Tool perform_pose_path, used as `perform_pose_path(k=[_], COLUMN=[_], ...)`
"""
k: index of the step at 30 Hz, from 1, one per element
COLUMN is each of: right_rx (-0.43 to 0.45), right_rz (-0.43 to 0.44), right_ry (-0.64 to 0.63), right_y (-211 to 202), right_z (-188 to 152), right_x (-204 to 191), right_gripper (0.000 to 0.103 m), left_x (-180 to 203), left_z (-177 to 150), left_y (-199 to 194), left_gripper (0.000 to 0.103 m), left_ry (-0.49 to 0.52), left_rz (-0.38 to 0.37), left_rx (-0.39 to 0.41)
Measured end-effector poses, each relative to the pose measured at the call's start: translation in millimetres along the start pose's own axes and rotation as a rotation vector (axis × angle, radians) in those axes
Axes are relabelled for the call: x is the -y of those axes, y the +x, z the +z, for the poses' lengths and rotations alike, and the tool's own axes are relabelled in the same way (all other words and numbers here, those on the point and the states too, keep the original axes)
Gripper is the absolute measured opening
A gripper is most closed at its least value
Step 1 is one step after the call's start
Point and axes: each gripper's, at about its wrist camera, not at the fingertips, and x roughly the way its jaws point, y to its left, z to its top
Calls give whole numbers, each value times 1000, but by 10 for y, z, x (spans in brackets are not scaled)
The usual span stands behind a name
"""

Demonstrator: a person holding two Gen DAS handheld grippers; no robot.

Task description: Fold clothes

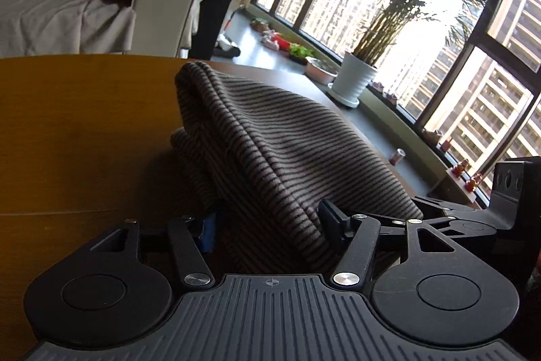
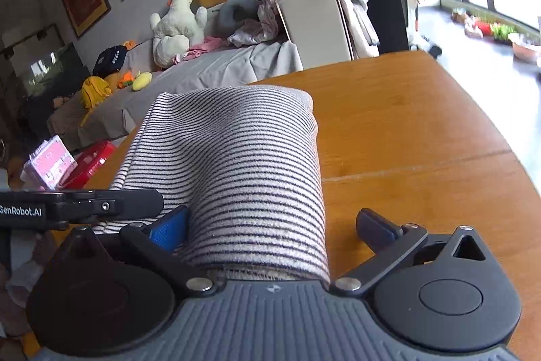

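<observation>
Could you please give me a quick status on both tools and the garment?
Left tool open, striped garment bunched between its fingers. Right tool open, garment draped across its mouth. Garment lies on the wooden table. Nothing else on the table in view.

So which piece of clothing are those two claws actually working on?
Find the round wooden table by the big windows. Lying on it, between both grippers, is the striped garment: thin dark stripes on pale knit, folded thick, unlike the plain and pink laundry heaped on the sofa behind.

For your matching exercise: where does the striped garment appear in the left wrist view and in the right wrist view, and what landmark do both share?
Left wrist: striped garment at centre, rising from between the fingers.
Right wrist: striped garment at centre-left, draped toward the camera.
Shared landmark: the wooden table beneath it.
</observation>
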Motion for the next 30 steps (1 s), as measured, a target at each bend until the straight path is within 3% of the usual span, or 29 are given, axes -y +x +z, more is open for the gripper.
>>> perform_pose_path(k=[4,10,13,18,20,22,23,28,30], right_rx=[6,-41,-68,91,102,67,48,2,-53], right_rz=[28,167,140,-2,-23,-3,13,28,26], right_ry=[38,64,48,-43,-85,-106,-110,-184,-241], right_y=[-3,27,-19,-315,-317,-202,-110,372,568], right_z=[-34,-52,24,381,583,778,864,1171,1182], right_x=[-4,-60,-48,-52,-71,-98,-120,-304,-426], right_gripper=[103,103,103,102,90,54,49,49,48], left_x=[-115,-216,-226,-181,-152,-109,-93,-13,19], left_z=[-61,-129,-146,-155,-147,-139,-141,-150,-154], left_y=[30,45,21,-28,-43,-65,-74,-119,-137], left_gripper=[75,81,81,80,72,64,62,62,62], left_ry=[-40,-96,-97,-64,-58,-37,-24,38,63], left_rz=[-21,-47,-49,-44,-52,-55,-51,-32,-25], left_rx=[5,19,25,32,29,29,29,30,31])
